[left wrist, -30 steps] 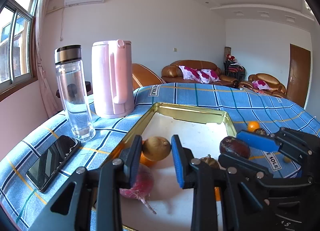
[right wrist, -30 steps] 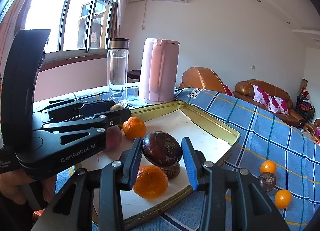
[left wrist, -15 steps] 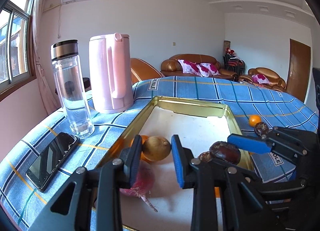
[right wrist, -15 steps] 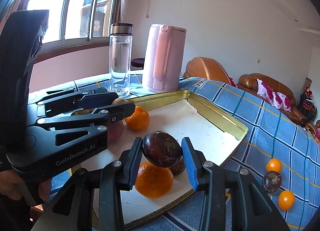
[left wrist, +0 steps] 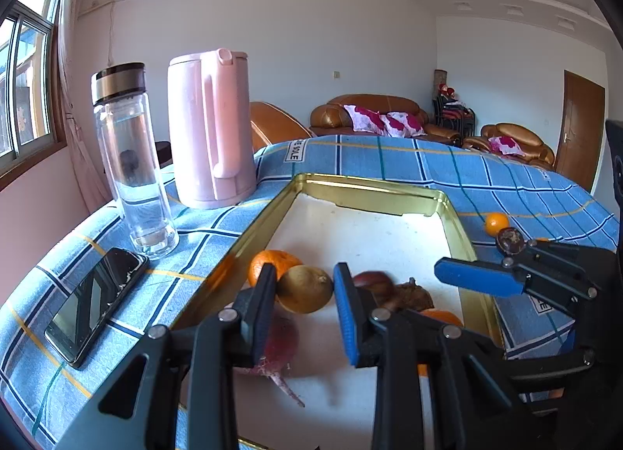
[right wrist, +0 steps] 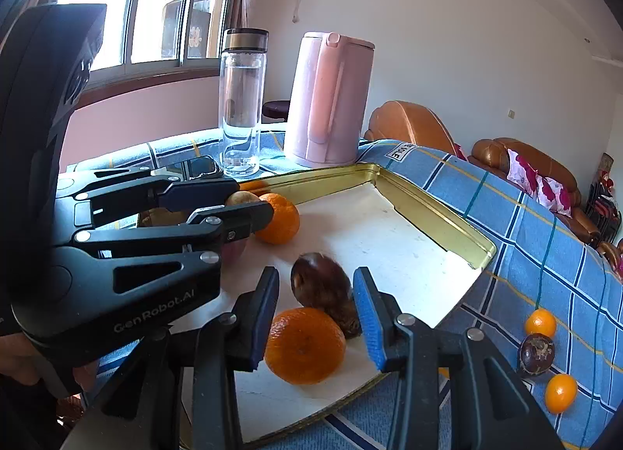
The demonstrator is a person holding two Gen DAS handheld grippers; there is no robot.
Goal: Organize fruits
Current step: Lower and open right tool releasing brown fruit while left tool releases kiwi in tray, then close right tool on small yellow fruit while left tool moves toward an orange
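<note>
My left gripper (left wrist: 304, 276) is shut on a yellow-brown fruit (left wrist: 305, 290) just above the near left part of the gold-rimmed tray (left wrist: 370, 193). My right gripper (right wrist: 316, 274) stands open. A blurred dark purple fruit (right wrist: 321, 282) lies beyond its pads, with a gap on the left side, against a brown fruit (right wrist: 348, 323) and a tangerine (right wrist: 305, 345) on the tray. A second tangerine (right wrist: 282, 218) and a reddish fruit (left wrist: 280, 341) lie on the tray by the left gripper.
Two small oranges (right wrist: 539, 323) (right wrist: 560, 391) and a dark fruit (right wrist: 535, 354) lie loose on the blue checked cloth right of the tray. Left of the tray stand a glass bottle (left wrist: 132, 161) and a pink kettle (left wrist: 210, 130). A phone (left wrist: 97, 302) lies nearer.
The dark purple fruit, pinched between the right gripper's pads before, has slipped forward out of them and down toward the tray. The left gripper keeps its fruit and has barely moved.
</note>
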